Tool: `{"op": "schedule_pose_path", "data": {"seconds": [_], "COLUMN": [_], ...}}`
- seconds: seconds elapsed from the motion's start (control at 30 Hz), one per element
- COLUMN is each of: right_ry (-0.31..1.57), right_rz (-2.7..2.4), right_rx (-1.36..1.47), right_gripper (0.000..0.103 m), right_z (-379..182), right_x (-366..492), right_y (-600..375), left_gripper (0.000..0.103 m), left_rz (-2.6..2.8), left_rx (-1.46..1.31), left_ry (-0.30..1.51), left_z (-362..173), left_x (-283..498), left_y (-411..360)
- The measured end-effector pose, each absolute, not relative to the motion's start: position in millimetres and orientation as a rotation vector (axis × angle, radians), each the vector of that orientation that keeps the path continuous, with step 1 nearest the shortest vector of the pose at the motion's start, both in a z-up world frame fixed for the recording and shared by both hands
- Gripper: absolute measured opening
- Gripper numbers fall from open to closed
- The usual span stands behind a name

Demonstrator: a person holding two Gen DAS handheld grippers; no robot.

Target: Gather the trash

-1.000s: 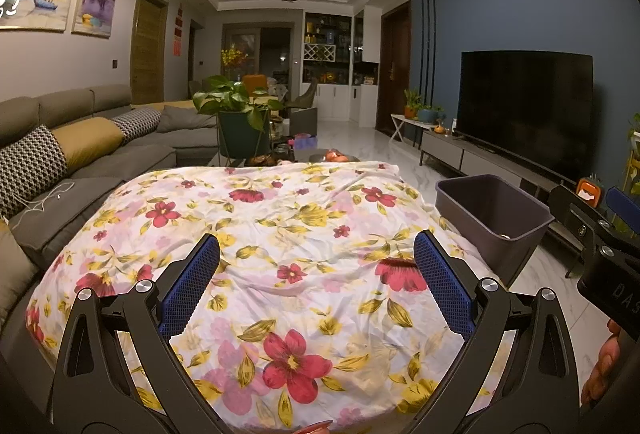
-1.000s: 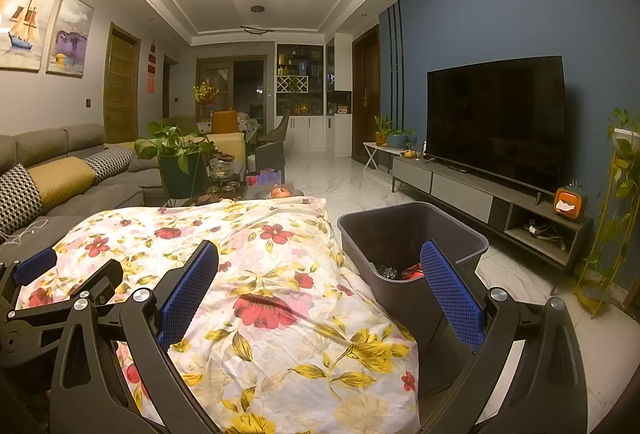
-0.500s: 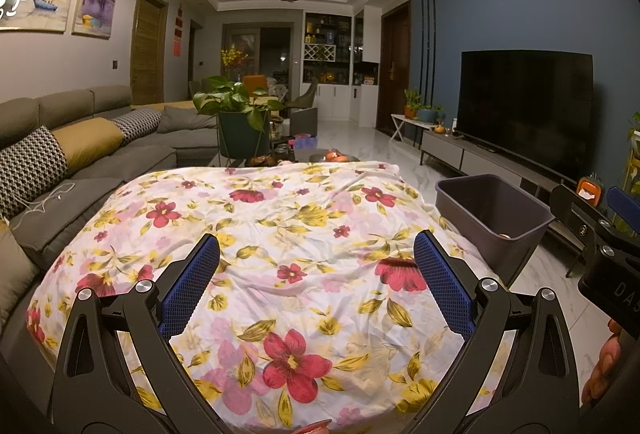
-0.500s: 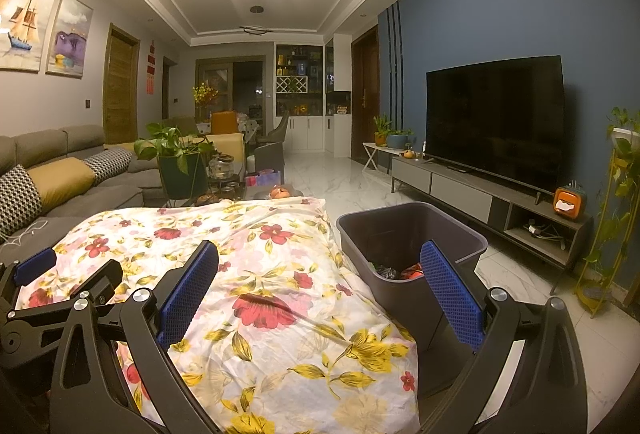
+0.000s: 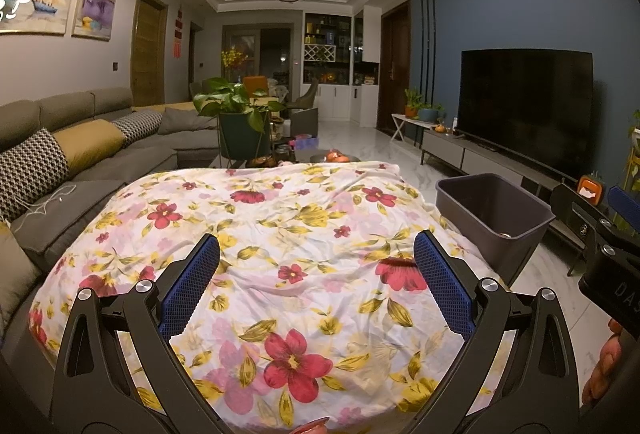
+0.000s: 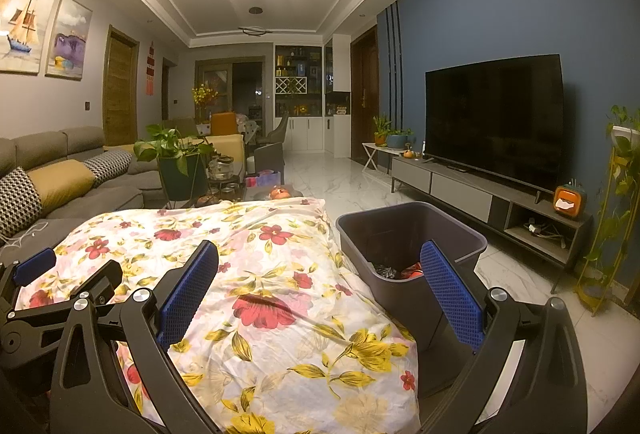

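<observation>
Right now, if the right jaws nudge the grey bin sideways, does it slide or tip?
Probably slides: the grey bin stands on glossy marble floor. Likely light, since only a few scraps lie in its bottom. A push high on the rim might tip it; the floral cloth beside it may drag slightly.

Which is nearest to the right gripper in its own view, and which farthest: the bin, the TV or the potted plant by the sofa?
From the right gripper:
1. Bin, just ahead on the right, beside the floral cloth.
2. Potted plant, left of centre, past the cloth's far end.
3. TV, on the right wall; close to the plant's range, so that ranking is uncertain.
</observation>
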State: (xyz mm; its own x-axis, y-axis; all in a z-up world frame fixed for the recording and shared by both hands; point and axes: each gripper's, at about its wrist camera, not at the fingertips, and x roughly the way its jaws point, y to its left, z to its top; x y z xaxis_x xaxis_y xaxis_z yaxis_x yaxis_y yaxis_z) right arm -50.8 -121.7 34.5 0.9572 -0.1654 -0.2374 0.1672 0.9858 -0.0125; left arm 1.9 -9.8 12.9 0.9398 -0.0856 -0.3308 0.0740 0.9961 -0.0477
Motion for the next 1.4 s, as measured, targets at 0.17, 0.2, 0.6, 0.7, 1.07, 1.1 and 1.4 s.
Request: {"op": "schedule_pose_path", "data": {"seconds": [0.17,0.2,0.6,0.7,1.07,1.1,1.4], "right_ry": [0.24,0.239,0.238,0.237,0.238,0.238,0.241], "right_rz": [-0.168,-0.169,-0.168,-0.169,-0.17,-0.17,-0.171], "right_rx": [0.008,0.007,0.01,0.012,0.013,0.014,0.014], "right_gripper": [0.097,0.097,0.097,0.097,0.097,0.097,0.097], "right_z": [34.1,34.1,34.1,35.1,34.9,34.9,35.2], "right_x": [-51.6,-51.7,-52.1,-52.3,-53.3,-53.3,-52.0], "right_y": [-122.5,-122.5,-123.4,-122.6,-123.8,-124.0,-119.6], "left_gripper": [0.096,0.096,0.096,0.097,0.086,0.084,0.083], "left_rz": [-0.081,-0.082,-0.089,-0.099,-0.106,-0.103,-0.086], "left_rx": [-0.036,-0.036,-0.033,-0.038,-0.009,-0.009,-0.006], "left_ry": [0.34,0.34,0.343,0.349,0.319,0.321,0.323], "left_z": [12.4,12.4,13.1,13.9,12.4,12.0,11.9], "left_x": [1.8,1.9,0.9,0.4,-4.4,-3.6,-2.8], "left_y": [-10.2,-10.1,-9.6,-7.6,-10.0,-9.0,-8.5]}}
